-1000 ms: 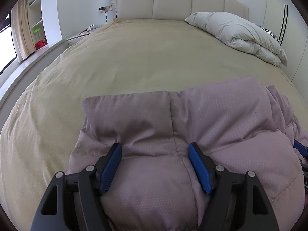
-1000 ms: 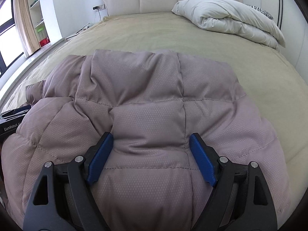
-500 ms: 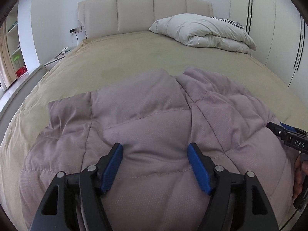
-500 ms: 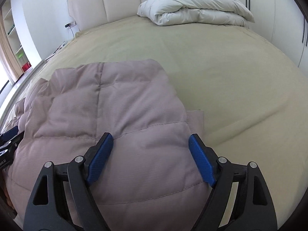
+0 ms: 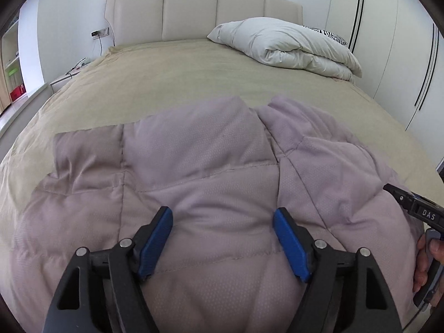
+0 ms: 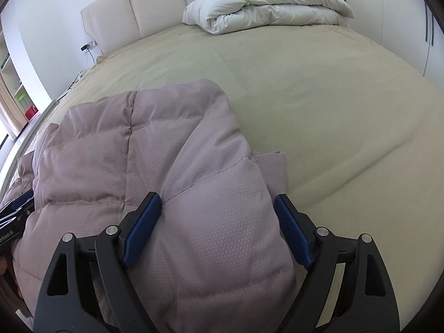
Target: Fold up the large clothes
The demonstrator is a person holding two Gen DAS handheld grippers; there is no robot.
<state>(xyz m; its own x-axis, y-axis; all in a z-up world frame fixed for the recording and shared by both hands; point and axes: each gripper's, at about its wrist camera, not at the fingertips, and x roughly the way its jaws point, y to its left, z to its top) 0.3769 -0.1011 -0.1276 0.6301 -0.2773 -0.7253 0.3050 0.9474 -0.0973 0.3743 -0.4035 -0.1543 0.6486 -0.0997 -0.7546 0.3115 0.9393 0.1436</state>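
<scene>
A mauve quilted puffer garment lies folded in a puffy heap on the near part of the bed; it also shows in the right wrist view. My left gripper is open and empty, its blue pads just above the garment's near middle. My right gripper is open and empty over the garment's right edge. The right gripper's body shows at the right rim of the left wrist view. The left gripper's body shows at the left rim of the right wrist view.
The beige bedspread stretches beyond the garment to a padded headboard. A folded white duvet lies at the far right by a zebra pillow. White wardrobes stand to the right, a nightstand to the left.
Both grippers have drawn back and swung their views; the left now looks over the whole heap, the right has shifted to the garment's right edge. Both stayed open.
</scene>
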